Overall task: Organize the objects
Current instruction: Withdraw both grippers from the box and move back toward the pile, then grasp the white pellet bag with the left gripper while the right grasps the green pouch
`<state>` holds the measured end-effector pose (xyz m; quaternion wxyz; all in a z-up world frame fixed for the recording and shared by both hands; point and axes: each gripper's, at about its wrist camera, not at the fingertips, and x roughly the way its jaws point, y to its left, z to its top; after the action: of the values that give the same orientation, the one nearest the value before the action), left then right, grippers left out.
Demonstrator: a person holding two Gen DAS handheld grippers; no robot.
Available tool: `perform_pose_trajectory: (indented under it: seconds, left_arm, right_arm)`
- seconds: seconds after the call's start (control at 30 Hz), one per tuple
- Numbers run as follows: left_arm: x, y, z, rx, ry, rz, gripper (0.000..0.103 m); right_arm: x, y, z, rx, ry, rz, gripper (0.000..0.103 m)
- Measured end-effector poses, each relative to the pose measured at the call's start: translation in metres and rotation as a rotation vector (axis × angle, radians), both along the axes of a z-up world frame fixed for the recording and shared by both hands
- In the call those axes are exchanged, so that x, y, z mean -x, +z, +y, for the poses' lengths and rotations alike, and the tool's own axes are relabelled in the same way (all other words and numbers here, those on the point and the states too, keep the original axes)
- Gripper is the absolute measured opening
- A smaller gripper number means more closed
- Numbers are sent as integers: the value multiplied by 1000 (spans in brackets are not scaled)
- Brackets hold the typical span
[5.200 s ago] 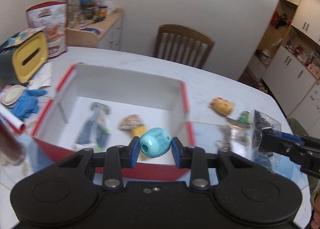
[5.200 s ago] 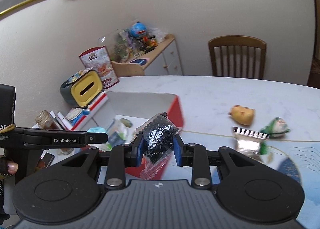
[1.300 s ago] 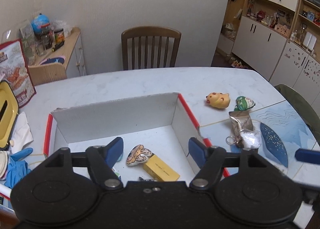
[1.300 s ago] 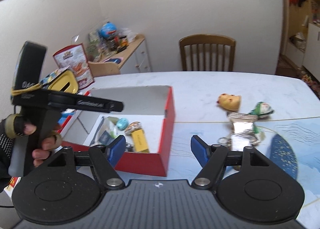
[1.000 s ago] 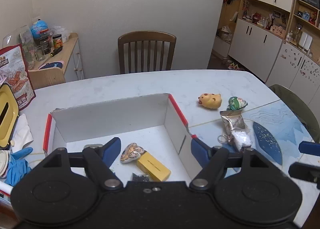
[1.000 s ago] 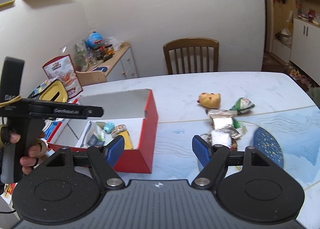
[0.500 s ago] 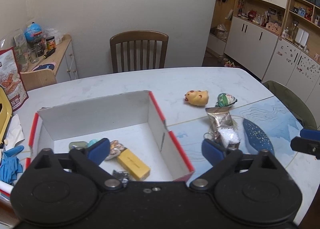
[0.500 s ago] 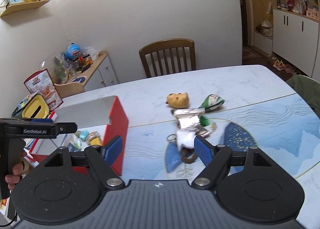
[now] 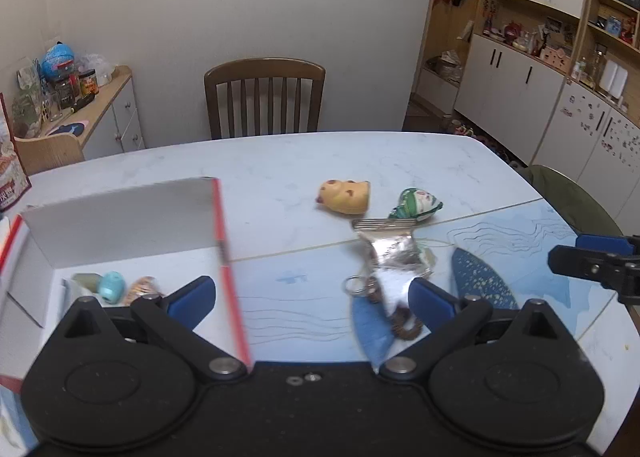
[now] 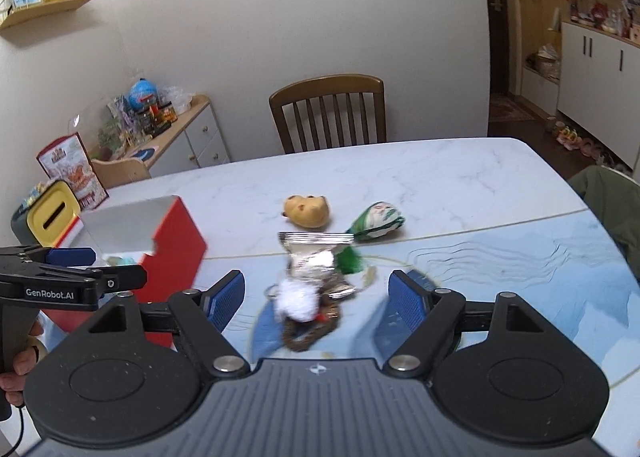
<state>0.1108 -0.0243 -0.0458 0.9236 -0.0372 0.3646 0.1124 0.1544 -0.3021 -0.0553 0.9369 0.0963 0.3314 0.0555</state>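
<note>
Both claws are up over the desk (image 9: 280, 161) and both are empty: the left claw (image 9: 312, 297) has its blue pads spread wide with nothing between them, and the right claw (image 10: 316, 297) is gaping just the same. Off to the left sits the red-and-white box (image 9: 218, 217), open at the top, and down on its white floor you can pick out a light blue toy (image 9: 111, 288) beside a striped little figure (image 9: 141, 289), with a greenish item just left of them, too blurred to name. Out on the open desk, the loose pieces are waiting: a yellow animal-shaped toy (image 10: 307, 210) lying on its side, a green-and-white wrapped packet (image 10: 377, 220) just to its right, and nearer in a silver foil pouch (image 10: 314, 253). Touching the pouch's near end is a tangle: a white fluffy pompom (image 10: 298, 299) with a key ring and a brown woven loop (image 10: 306, 335), lying right between the right claw's pads in its own view. A wooden chair (image 10: 328, 113) stands at the far side of the desk. At the left edge of the right wrist view, a hand (image 10: 20, 357) grips the left tool's handle.
</note>
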Motion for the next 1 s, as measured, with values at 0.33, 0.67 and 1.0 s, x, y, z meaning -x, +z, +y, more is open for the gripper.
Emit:
perform_pose_trajectory:
  seconds: [0.33, 0.67, 1.0]
  left_arm:
    - [-47, -38, -49, 71, 72, 30, 102]
    - [-84, -76, -62, 69, 111, 94, 102]
    - [-103, -98, -65, 44, 136, 139, 102]
  right_arm:
    - [-49, -25, -71, 23, 121, 34, 79]
    - [-120, -53, -91, 64, 207, 72, 79]
    - [-185, -89, -81, 88, 250, 116, 79]
